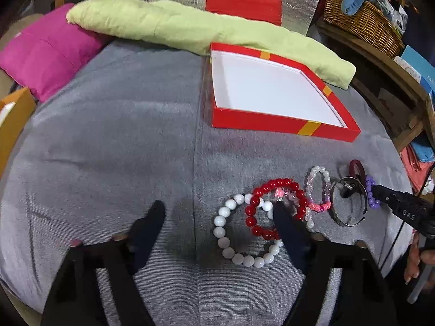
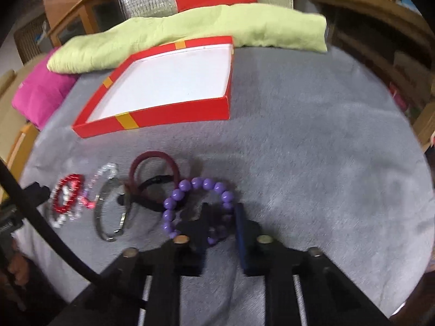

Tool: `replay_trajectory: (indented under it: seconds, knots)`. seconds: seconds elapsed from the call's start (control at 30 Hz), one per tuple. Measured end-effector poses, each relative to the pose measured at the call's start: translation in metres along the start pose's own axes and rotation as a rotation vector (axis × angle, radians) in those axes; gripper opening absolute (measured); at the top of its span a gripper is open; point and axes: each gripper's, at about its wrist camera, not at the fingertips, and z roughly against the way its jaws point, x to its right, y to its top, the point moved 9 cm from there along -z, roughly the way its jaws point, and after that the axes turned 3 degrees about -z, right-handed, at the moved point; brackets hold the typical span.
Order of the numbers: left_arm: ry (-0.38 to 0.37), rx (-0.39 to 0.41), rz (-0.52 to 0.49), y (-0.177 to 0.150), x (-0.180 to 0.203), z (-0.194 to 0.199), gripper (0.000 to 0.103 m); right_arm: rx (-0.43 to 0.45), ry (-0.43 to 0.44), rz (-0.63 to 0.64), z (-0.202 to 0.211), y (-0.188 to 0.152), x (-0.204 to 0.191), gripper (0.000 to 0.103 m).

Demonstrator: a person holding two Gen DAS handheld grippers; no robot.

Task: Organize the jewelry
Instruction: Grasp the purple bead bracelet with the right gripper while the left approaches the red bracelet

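So there's a row of bracelets laid out on a grey blanket, with a shallow red box sitting open and white-bottomed a bit further back, just in front of a long green cushion.

The left gripper is down over the left end of the row. Its jaws are fairly wide: one finger is out on bare blanket, the other has its tip poked inside the red bead bracelet, which overlaps the white bead bracelet. Nothing is pinched there.

The right gripper is at the other end, jaws pulled in close around the near side of the purple bead bracelet. The beads sit between the fingers, and it looks like they're clamped on it, though that view is blurry.

In between lie a silver bangle, a dark maroon ring bangle and a pink-and-clear beaded one. None of the jewelry is in the box yet.
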Motion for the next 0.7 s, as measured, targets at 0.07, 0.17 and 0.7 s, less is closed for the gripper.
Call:
replay_trajectory:
  seconds: [0.07,0.17,0.7]
  knots:
    - [-0.014,-0.021,0.009,0.001,0.000,-0.008,0.066,0.014,-0.001,-0.014,0.001,0.000,0.002,0.011]
    - [-0.014,-0.003,0.025,0.007,-0.001,-0.011,0.065,0.039,-0.019,-0.025,0.006,0.001,0.006,0.011]
    - [-0.016,-0.001,-0.173,0.021,0.040,-0.008,0.065,0.058,0.066,-0.125,0.015,0.012,0.018,0.011]
